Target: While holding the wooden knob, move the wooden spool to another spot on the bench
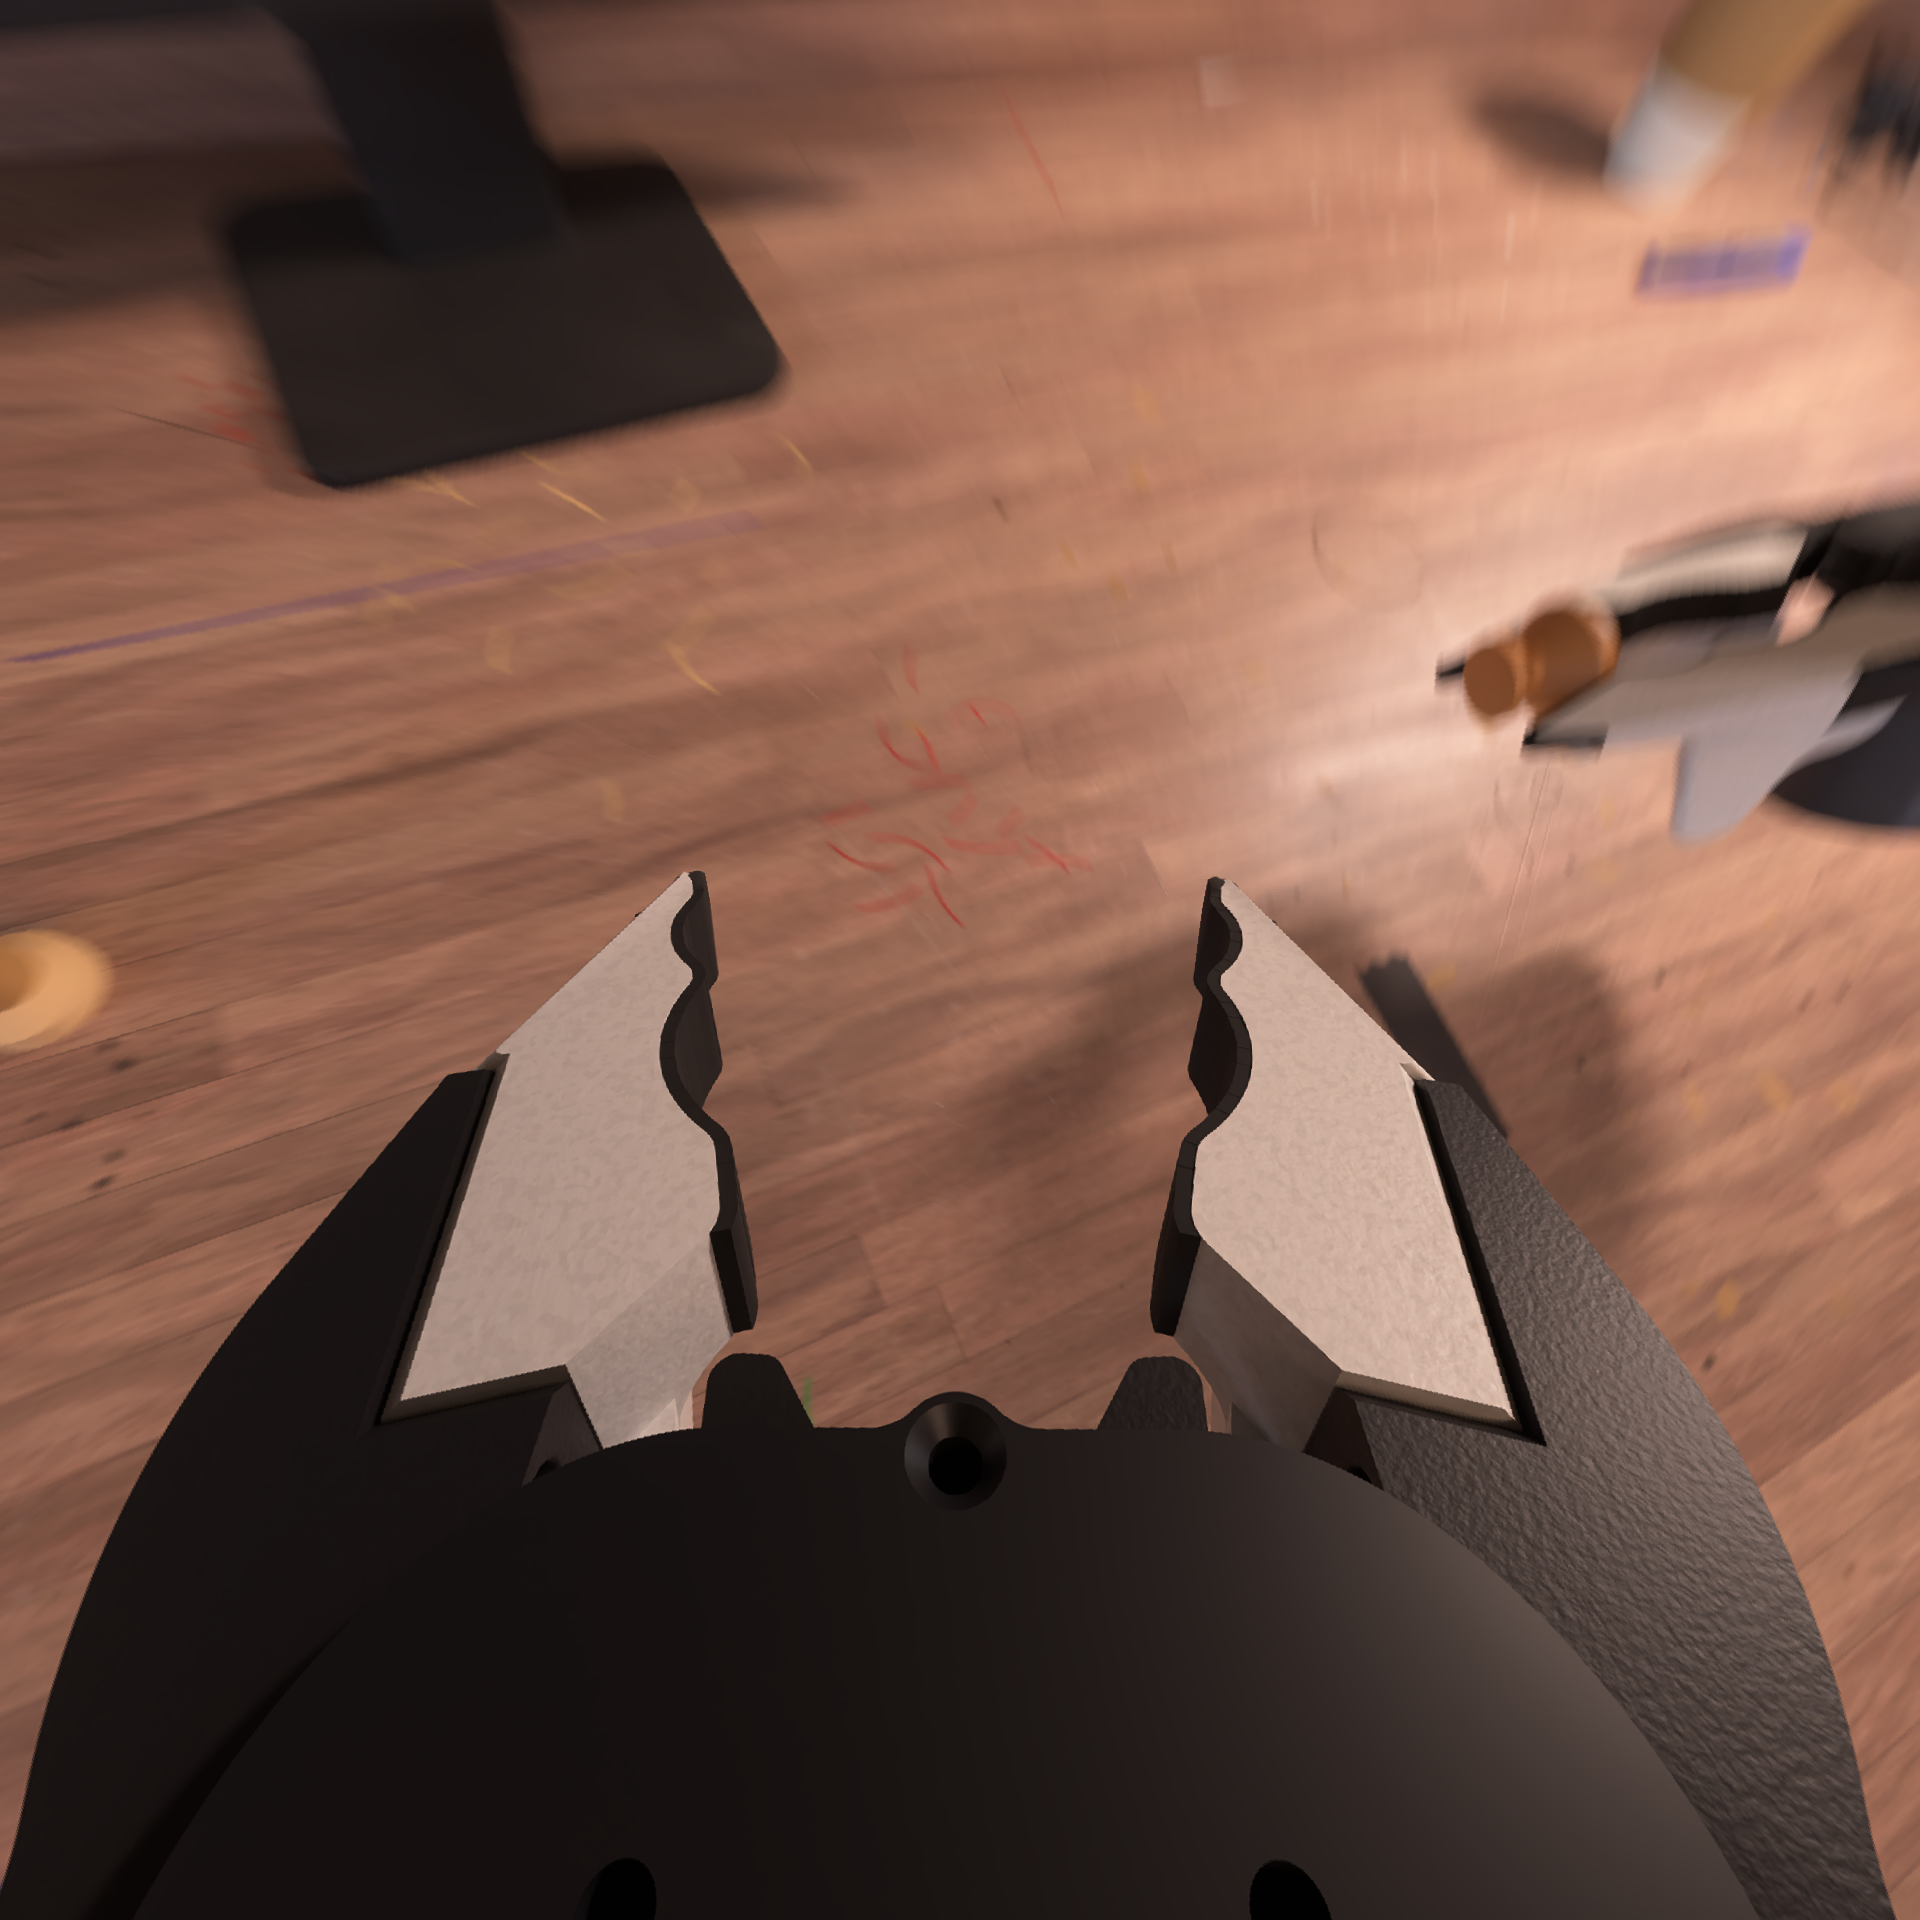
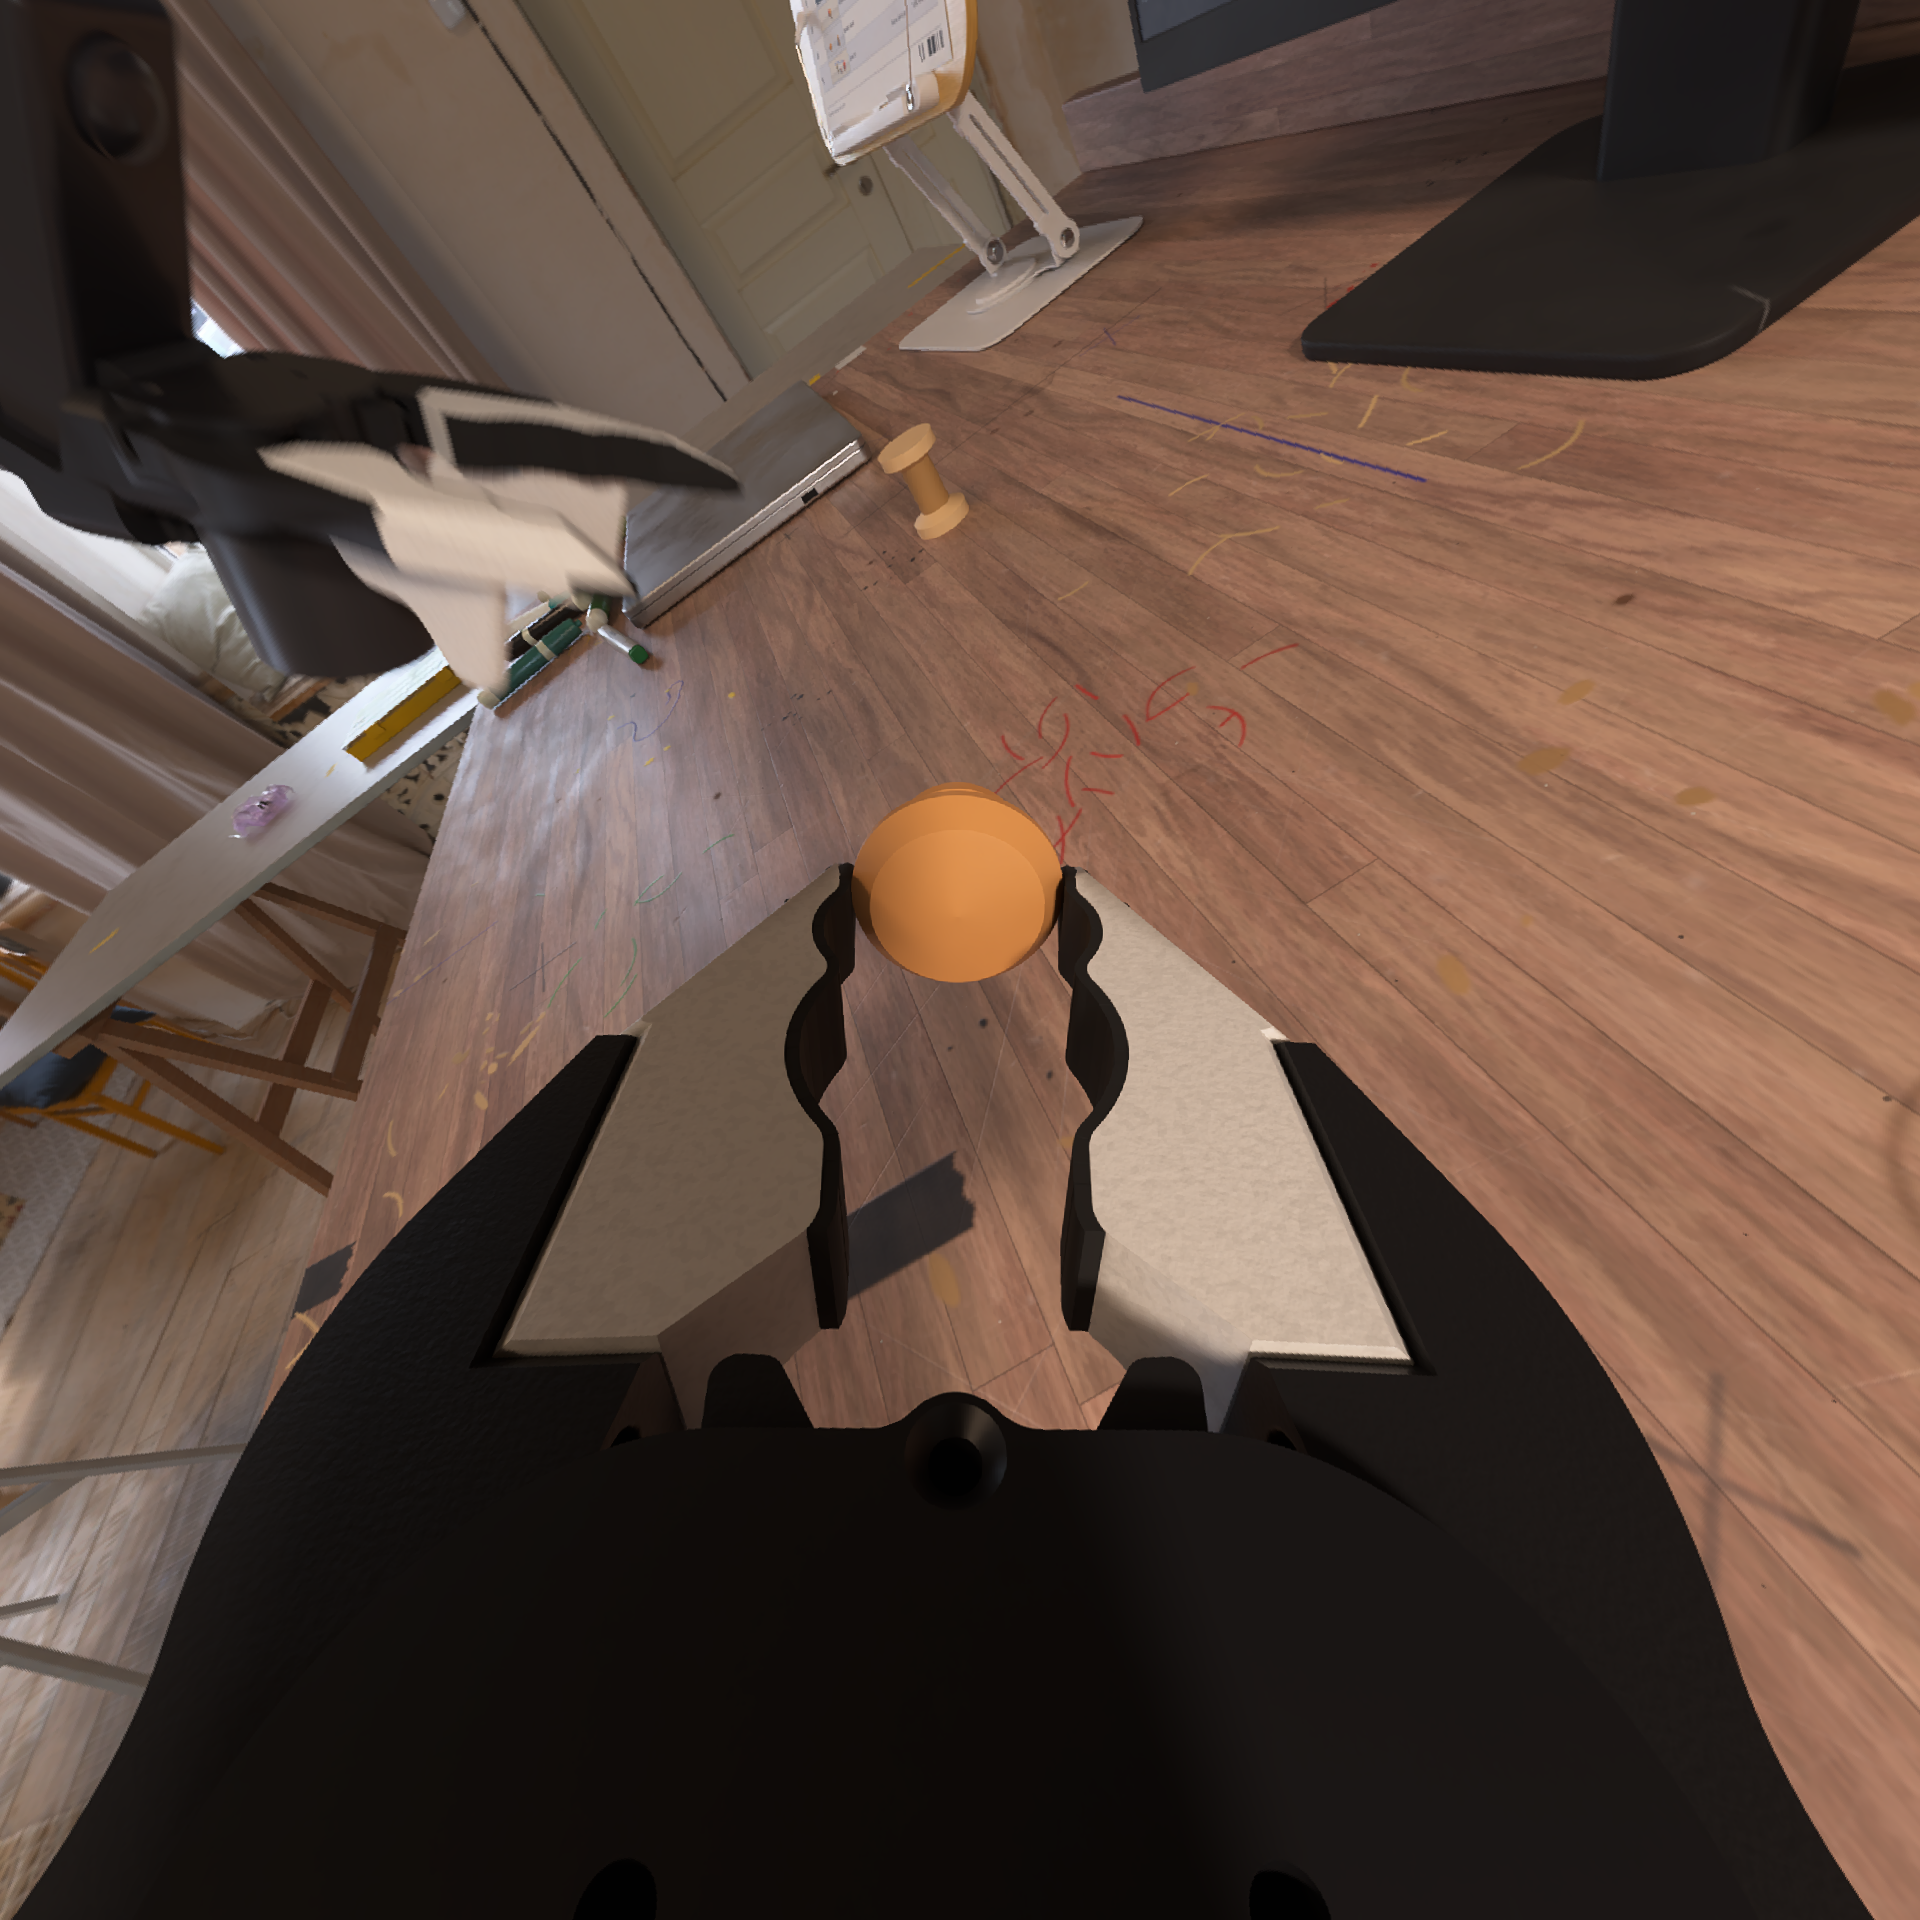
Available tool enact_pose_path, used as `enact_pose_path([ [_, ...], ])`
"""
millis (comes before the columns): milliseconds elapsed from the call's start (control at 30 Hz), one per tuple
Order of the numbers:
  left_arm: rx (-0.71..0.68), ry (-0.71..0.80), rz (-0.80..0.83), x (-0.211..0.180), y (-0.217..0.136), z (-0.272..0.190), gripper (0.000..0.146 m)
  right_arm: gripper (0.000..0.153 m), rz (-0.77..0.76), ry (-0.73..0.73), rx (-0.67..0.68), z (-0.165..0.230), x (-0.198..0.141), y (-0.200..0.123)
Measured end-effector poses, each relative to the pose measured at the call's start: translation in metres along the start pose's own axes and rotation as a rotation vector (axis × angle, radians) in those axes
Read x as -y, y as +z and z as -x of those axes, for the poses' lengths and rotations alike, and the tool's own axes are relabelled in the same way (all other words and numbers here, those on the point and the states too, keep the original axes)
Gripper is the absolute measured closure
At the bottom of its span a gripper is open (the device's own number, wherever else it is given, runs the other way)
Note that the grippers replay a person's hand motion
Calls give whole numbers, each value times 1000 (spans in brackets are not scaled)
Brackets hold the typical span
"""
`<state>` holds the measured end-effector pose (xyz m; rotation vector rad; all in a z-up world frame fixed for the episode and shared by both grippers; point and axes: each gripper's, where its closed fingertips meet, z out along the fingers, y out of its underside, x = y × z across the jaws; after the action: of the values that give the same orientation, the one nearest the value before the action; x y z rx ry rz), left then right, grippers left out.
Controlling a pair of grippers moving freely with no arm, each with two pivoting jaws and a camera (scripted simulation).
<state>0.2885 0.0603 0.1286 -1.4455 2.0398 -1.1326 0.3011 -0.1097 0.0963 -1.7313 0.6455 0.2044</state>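
Note:
My right gripper [image 2: 956, 881] is shut on the orange wooden knob [image 2: 951, 904] and holds it at its fingertips above the bench. The pale wooden spool [image 2: 923, 497] lies on its side on the wooden bench [image 2: 1455, 935], far ahead of the knob. In the left wrist view the spool [image 1: 42, 987] shows at the left edge, well left of my left gripper [image 1: 958, 894], which is open and empty above the bench. The left gripper also shows in the right wrist view [image 2: 613, 540], hovering left of the spool. The knob in the right gripper shows in the left wrist view [image 1: 1538, 665].
A black stand base [image 2: 1558, 301] sits at the far right and also shows in the left wrist view [image 1: 499, 343]. A white stand with a clipboard [image 2: 1018, 281], a grey flat device [image 2: 748, 499] and markers [image 2: 582, 634] lie beyond the spool. The bench edge [image 2: 416, 935] runs along the left.

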Motion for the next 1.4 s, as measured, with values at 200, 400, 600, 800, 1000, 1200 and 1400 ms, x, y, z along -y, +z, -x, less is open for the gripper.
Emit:
enact_pose_path([
  [200, 398, -328, -126, 21, -63, 151, 44, 114, 7, 22, 16, -1, -3, 1],
  [400, 573, -568, -3, -9, -23, 236, 44, 114, 11, 35, 21, -3, -4, -2],
  [600, 726, -576, 171, -33, 1, 267, 53, 114, -11, 60, 13, -10, 0, -10],
  [800, 728, -577, 289, -53, 19, 268, 48, 114, -22, 93, 8, -18, 1, -17],
  [1000, 708, -537, 261, -50, 19, 265, 101, 114, -16, 99, 7, -19, 0, -17],
  [1200, 662, -502, 227, -48, 8, 257, 108, 114, -2, 99, 12, -16, -2, -14],
  [1400, 631, -310, 259, -38, 2, 252, 93, 114, 11, 90, 9, -14, -4, -12],
])
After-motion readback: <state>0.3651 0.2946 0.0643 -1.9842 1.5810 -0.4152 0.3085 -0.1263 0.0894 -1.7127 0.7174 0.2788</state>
